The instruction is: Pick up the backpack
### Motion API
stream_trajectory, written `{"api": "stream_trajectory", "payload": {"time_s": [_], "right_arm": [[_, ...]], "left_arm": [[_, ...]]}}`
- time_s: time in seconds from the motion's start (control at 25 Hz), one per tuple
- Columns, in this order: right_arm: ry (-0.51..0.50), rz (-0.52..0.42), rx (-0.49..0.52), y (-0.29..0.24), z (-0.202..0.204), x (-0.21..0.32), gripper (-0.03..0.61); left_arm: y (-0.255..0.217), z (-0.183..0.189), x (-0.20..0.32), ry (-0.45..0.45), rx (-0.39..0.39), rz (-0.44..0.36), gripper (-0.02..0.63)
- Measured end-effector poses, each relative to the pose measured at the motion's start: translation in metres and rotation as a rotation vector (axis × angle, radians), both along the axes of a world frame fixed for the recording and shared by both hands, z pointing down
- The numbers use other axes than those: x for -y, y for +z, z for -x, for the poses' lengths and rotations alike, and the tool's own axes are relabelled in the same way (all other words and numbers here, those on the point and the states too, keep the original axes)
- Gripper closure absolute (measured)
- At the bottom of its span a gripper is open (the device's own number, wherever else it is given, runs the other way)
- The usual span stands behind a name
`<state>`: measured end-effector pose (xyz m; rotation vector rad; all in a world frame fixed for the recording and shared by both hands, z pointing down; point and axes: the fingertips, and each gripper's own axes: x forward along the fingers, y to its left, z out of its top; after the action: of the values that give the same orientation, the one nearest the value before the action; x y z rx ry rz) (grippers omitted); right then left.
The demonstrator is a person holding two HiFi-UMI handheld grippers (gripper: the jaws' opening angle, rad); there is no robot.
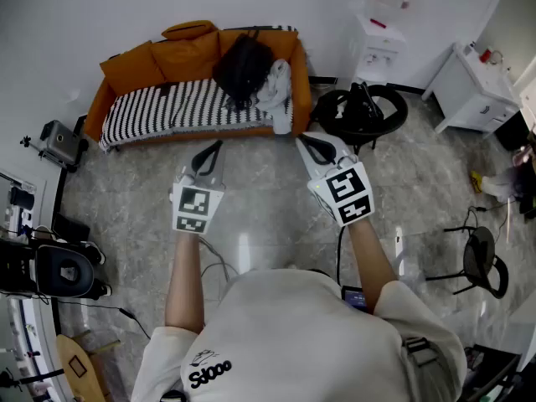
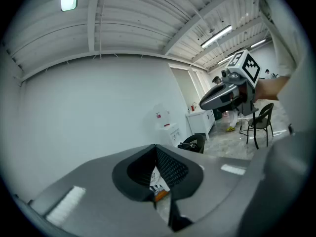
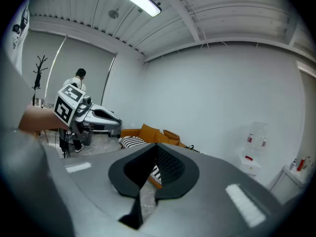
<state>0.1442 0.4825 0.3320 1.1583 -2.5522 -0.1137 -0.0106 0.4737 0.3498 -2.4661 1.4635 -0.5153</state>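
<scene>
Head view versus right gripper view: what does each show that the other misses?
Only the head view shows the black backpack clearly, lying on the orange sofa, plus a black chair on the floor. Only the right gripper view shows the ceiling light and a person standing far off. Both show that sofa, the left gripper and the white water dispenser.

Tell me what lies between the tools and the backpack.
Head view: only bare floor and the sofa's striped seat lie before the backpack. The left tool and right tool are shut, empty.
</scene>
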Motion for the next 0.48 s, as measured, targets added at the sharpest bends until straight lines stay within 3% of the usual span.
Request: {"api": "stream_trajectory", "payload": {"time_s": [0.32, 0.48], "right_arm": [[0.014, -0.006, 0.052, 0.005, -0.044, 0.005, 0.575], [0.012, 0.026, 0.089, 0.017, -0.064, 0.009, 0.575]], "left_arm": [[0.001, -0.03, -0.006, -0.039, -0.079, 0.014, 0.603], [0.003, -0.037, -0.011, -0.064, -0.208, 0.017, 0.603]]}}
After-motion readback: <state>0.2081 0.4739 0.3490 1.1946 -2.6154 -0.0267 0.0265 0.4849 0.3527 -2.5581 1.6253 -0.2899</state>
